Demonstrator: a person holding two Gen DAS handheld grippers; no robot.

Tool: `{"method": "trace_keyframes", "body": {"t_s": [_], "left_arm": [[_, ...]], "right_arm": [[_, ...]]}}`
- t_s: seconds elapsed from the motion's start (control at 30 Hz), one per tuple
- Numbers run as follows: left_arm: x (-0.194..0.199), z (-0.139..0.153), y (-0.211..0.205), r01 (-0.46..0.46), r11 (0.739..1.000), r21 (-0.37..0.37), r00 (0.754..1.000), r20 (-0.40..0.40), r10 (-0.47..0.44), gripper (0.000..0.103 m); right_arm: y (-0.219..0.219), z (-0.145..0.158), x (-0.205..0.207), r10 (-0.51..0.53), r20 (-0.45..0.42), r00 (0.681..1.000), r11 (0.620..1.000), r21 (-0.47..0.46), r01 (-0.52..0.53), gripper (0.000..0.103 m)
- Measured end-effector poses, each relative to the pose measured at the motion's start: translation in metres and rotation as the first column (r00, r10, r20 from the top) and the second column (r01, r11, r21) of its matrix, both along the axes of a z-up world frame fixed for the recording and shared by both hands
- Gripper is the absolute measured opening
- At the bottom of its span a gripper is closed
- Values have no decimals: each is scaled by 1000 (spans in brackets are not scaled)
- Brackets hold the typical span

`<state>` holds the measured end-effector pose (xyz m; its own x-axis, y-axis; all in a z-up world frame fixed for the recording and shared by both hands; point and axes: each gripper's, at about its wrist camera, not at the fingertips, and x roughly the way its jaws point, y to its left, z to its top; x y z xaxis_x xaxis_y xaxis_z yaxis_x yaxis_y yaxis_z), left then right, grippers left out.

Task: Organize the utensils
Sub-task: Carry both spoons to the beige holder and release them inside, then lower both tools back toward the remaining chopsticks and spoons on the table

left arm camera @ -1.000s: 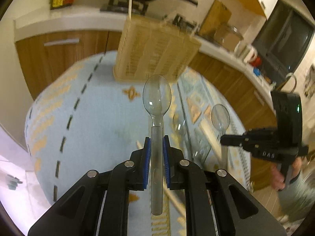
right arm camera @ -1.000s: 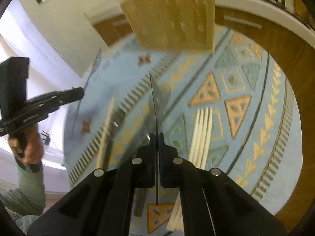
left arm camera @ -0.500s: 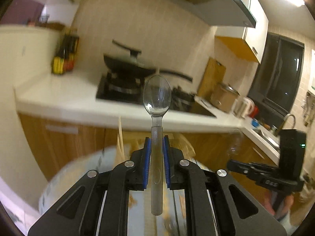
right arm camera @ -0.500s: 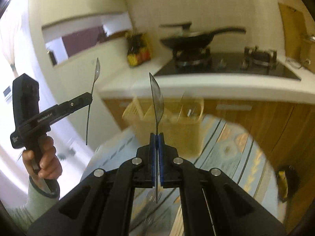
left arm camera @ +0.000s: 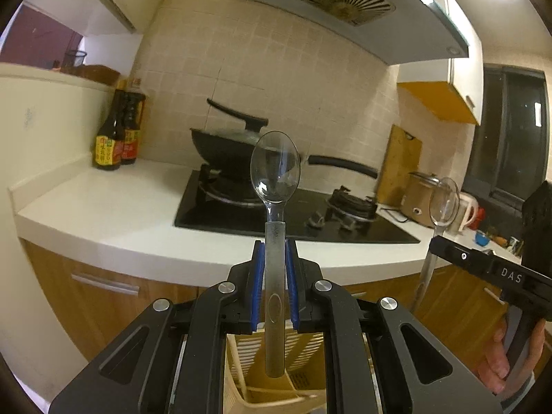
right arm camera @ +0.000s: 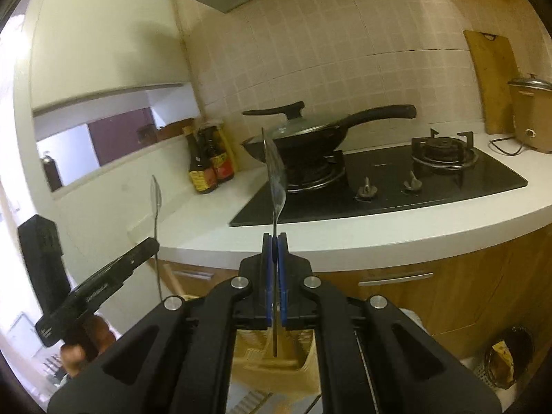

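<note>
I see a clear, glossy plastic spoon (left arm camera: 275, 172), a slatted pale plastic basket (left arm camera: 303, 348), and a smooth white tabletop (left arm camera: 103, 203).

Beige tiled wall (left arm camera: 262, 69) behind, 12 o'clock. Grey range hood (left arm camera: 345, 3) overhead, 1 o'clock. White bench (left arm camera: 114, 203) curving across, black gas hob (left arm camera: 286, 214) set in at centre. Lidded black wok (right arm camera: 310, 134) on the left burner. Dark sauce bottles (left arm camera: 117, 131) at 9 o'clock. Wooden cutting board (left arm camera: 400, 162) leaning at 3 o'clock, rice cooker (left arm camera: 421, 200) beside it. Dark window (left arm camera: 510, 131) far right. Wooden cabinet fronts (right arm camera: 448, 296) below. Warm, dim light.
</note>
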<state>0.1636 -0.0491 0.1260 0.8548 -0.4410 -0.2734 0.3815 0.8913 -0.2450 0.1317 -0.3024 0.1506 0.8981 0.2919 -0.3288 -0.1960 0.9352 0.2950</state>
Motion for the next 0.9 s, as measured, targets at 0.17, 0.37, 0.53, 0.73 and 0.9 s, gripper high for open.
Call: {"method": "trace_keyframes", "body": {"t_s": [0.17,0.37,0.53,0.73,0.9], "left_arm": [[7,-23,-2,-20,1000,17,1000,-4,20,11],[-5,-39,7,4,1000,2,999,-49,-4,38],[-28,-40,25,24,999,-23,996,-90,-26,50],[-68,-39,41,59,998,-13,986,-158,-60,65],[-99,-47,42,60,994,93,959,-281,-32,67]], "right_arm": [[10,-18,9,-15,3,1000,999,-43,16,1],[16,-31,-3,11,-24,1000,997,-75,-13,4],[16,-38,-28,31,-71,997,996,-76,-37,14],[18,-42,-72,55,-122,991,996,-66,-64,33],[25,-43,-111,73,-187,980,995,-51,-84,50]]}}
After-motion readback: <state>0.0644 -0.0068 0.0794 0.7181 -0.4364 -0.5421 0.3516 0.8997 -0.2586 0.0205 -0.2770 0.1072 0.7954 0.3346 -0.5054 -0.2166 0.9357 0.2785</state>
